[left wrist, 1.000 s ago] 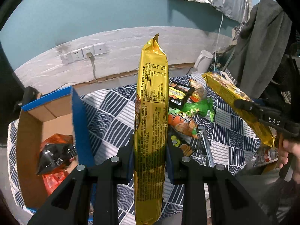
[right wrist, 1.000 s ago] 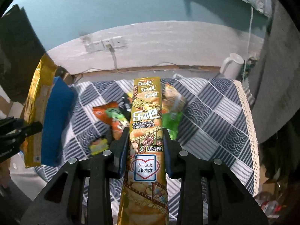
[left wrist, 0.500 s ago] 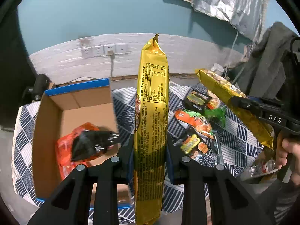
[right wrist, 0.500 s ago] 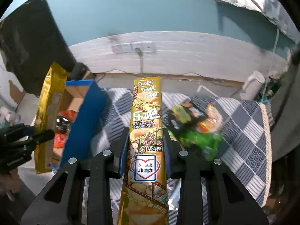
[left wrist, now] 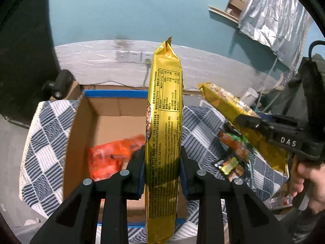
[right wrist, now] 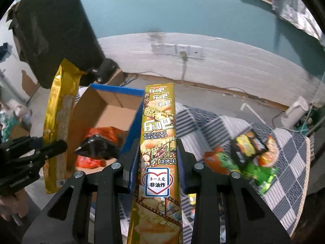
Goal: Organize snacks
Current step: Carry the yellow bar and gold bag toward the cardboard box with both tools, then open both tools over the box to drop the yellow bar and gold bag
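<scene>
Snack packs are sitting clamped in both tools. Left tool (left wrist: 162,174) is gripping a gold pack (left wrist: 164,122) upright between its fingers, over the open cardboard box (left wrist: 81,132) ahead. Right tool (right wrist: 157,168) is pinching a second gold pack (right wrist: 158,142), with the box ahead-left and loose snacks (right wrist: 243,156) lying ahead-right on the checked cloth (right wrist: 284,183).

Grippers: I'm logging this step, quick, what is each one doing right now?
Left gripper: shut on a gold snack pack.
Right gripper: shut on a second gold snack pack.
</scene>
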A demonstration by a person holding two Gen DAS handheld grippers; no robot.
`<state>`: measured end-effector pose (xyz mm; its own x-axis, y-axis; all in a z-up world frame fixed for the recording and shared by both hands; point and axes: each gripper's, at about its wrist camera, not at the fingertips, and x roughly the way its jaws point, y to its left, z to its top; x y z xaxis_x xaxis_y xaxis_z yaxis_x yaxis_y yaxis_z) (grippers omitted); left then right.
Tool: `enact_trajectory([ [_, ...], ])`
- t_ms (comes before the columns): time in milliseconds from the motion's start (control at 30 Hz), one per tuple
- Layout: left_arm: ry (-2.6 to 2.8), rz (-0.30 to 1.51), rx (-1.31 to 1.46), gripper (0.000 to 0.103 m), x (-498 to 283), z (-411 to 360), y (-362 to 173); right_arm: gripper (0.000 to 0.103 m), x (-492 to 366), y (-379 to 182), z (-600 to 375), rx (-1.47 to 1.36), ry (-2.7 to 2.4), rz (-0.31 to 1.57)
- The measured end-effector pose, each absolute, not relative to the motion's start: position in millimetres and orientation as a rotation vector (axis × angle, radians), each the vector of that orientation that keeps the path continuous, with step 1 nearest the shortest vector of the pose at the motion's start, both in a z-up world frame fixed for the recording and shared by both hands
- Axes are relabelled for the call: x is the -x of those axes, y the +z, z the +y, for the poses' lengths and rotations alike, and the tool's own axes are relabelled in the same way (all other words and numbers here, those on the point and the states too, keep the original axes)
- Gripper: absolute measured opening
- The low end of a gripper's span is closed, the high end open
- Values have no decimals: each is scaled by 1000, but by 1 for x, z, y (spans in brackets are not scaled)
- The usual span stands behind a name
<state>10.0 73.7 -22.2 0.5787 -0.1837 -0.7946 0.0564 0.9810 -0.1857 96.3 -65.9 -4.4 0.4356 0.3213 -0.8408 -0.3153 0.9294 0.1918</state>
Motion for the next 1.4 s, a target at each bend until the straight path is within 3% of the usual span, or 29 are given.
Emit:
enact_trajectory([
  [867, 24, 1083, 231, 28, -43, 162, -85, 32, -141, -82, 55, 25, 526, 1231],
  [967, 39, 1105, 218, 29, -44, 161, -91, 39, -144, -81, 59, -7, 545, 1250],
  [1033, 65, 1107, 192, 37, -43, 159, -92, 46, -143, -78, 59, -10, 548, 1252],
  [1100, 85, 1100, 175, 54, -41, 159, -90, 55, -141, -72, 58, -3, 554, 1238],
  [1267, 102, 1079, 177, 66, -39, 158, -80, 58, -135, -55, 50, -18, 560, 1210],
  [1400, 87, 1065, 179, 66, -37, 153, -75, 65, -128, -40, 41, -18, 551, 1174],
])
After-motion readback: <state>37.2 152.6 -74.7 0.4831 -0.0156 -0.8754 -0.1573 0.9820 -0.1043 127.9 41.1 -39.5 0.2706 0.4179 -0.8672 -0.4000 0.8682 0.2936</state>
